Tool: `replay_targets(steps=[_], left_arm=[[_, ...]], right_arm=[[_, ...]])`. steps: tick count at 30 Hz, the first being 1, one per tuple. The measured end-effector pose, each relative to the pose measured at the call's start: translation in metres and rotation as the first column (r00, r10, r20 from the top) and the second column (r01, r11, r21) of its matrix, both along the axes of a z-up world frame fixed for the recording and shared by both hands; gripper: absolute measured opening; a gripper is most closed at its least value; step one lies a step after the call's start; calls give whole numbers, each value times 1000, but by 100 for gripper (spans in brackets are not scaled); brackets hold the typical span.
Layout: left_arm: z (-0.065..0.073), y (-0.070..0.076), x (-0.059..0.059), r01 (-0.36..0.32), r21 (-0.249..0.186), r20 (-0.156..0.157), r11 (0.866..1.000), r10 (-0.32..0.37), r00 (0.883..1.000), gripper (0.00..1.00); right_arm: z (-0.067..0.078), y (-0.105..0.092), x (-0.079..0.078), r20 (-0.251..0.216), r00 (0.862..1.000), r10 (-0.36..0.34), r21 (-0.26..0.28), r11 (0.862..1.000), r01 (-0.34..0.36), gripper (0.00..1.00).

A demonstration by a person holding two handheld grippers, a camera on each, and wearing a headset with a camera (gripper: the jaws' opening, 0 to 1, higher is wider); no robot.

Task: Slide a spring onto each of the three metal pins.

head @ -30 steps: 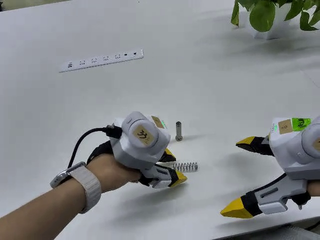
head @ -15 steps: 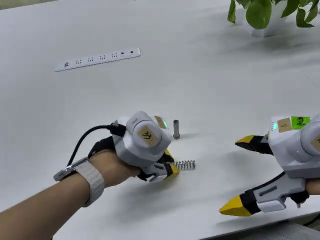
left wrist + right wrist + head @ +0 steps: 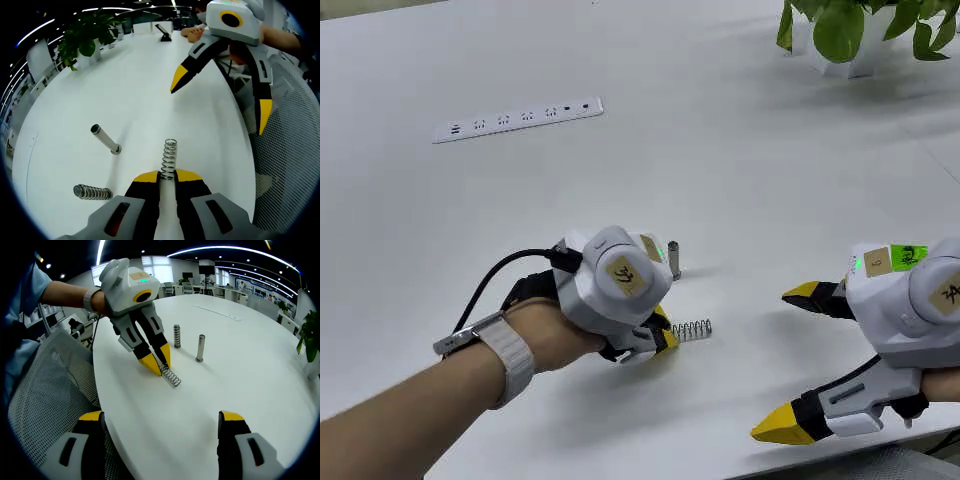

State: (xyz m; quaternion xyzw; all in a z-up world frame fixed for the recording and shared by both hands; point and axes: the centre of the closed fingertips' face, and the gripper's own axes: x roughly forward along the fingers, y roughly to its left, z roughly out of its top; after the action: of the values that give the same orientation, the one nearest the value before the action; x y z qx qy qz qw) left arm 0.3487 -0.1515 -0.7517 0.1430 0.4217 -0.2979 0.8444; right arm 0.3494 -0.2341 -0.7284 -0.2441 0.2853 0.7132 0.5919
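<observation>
Left gripper (image 3: 665,338), lower centre: tan sticker (image 3: 626,275) unreadable, jaws clamping spring (image 3: 692,329) by one end. Right gripper (image 3: 788,362), lower right: green sticker (image 3: 908,256) unreadable, jaws standing wide apart

1 white power strip (image 3: 518,119) lies flat on the far-left part of the white worktop (image 3: 740,160). A leafy green plant (image 3: 850,25) in a white pot stands far right. A grey mesh chair (image 3: 292,150) sits against the worktop's edge.
</observation>
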Motion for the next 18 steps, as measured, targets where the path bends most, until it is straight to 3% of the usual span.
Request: replay_targets(steps=[12, 15, 18], left_arm=[[-1, 2, -15, -115, -104, 13, 988, 117, 993, 10], [3, 5, -20, -186, -155, 26, 970, 192, 981, 10], [7, 11, -24, -230, -175, 38, 957, 240, 970, 10]], right_arm=[[1, 1, -5, -7, 1000, 12, -5, 1000, -12, 94], [1, 5, -9, -7, 1000, 23, -7, 1000, -23, 94], [0, 8, -15, 1, 999, 50, -14, 999, -50, 91]])
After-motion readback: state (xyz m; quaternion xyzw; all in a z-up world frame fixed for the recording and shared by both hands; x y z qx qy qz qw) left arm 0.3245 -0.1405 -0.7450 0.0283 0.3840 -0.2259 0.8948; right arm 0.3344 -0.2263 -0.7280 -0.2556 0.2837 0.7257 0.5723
